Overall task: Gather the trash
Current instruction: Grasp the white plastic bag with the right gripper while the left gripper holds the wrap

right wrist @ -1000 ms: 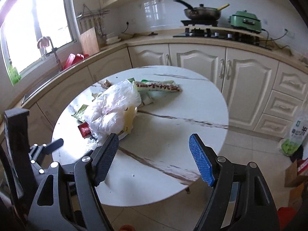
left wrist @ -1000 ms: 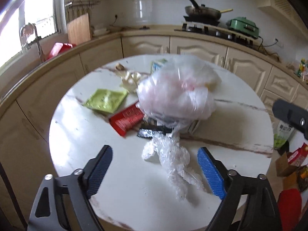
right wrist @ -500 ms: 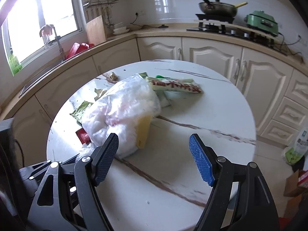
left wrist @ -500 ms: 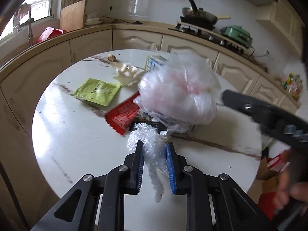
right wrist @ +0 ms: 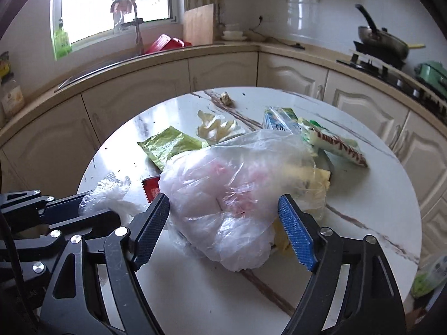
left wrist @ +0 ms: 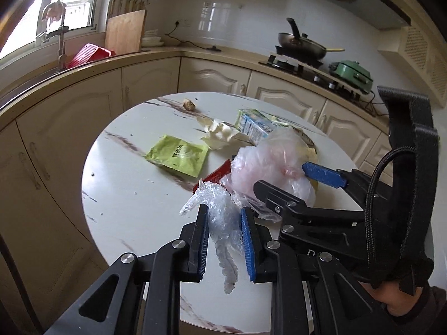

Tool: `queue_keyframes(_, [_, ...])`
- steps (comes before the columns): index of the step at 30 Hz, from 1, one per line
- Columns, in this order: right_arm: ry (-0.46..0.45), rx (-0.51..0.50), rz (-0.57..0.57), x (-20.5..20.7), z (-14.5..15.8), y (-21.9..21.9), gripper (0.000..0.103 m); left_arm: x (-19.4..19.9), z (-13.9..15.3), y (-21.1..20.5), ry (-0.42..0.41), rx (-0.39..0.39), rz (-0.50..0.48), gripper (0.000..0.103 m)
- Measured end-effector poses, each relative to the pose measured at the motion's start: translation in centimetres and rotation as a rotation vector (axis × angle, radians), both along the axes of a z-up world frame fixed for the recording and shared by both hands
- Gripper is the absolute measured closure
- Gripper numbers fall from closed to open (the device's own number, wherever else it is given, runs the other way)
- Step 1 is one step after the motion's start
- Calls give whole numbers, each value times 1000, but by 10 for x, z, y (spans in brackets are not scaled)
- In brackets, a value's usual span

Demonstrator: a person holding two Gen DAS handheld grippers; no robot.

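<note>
On the round marble worktop (left wrist: 120, 195), left gripper (left wrist: 225, 240) is clamped on crumpled clear plastic wrap (left wrist: 220, 215), a strip dangling below the pads. Right gripper (right wrist: 223, 231) spread wide, jaws either side of the big translucent plastic bag (right wrist: 234, 192), contact unclear. Behind the bag: green sachet (left wrist: 178, 155), red wrapper (left wrist: 216, 174), crumpled cream paper (left wrist: 220, 135), blue-green carton (left wrist: 251, 125), striped snack packet (right wrist: 335, 145), small brown lump (left wrist: 188, 103) at far edge.

daylight from blown-out window (right wrist: 111, 5) | glare on table (right wrist: 195, 293) | fisheye bending, dark corners | focus sharp
</note>
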State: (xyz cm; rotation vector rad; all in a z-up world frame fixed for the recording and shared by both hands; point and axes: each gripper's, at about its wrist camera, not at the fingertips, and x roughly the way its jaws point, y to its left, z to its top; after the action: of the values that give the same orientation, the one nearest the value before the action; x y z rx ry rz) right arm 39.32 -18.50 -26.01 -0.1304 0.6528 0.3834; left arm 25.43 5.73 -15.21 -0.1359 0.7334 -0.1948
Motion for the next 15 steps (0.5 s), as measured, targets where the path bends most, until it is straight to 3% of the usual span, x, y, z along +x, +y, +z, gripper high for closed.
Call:
queue_keyframes(1, [-4, -4, 9, -1, 0, 0, 36, 2, 2, -5, 1, -1, -2, 85])
queue_keyframes(7, [2, 50, 25, -10, 4, -11, 57, -1, 22, -20, -34, 6, -8, 85])
queue_keyframes(15, [-59, 148, -5, -31, 28, -45, 74, -14, 40, -34, -83, 25, -33, 85])
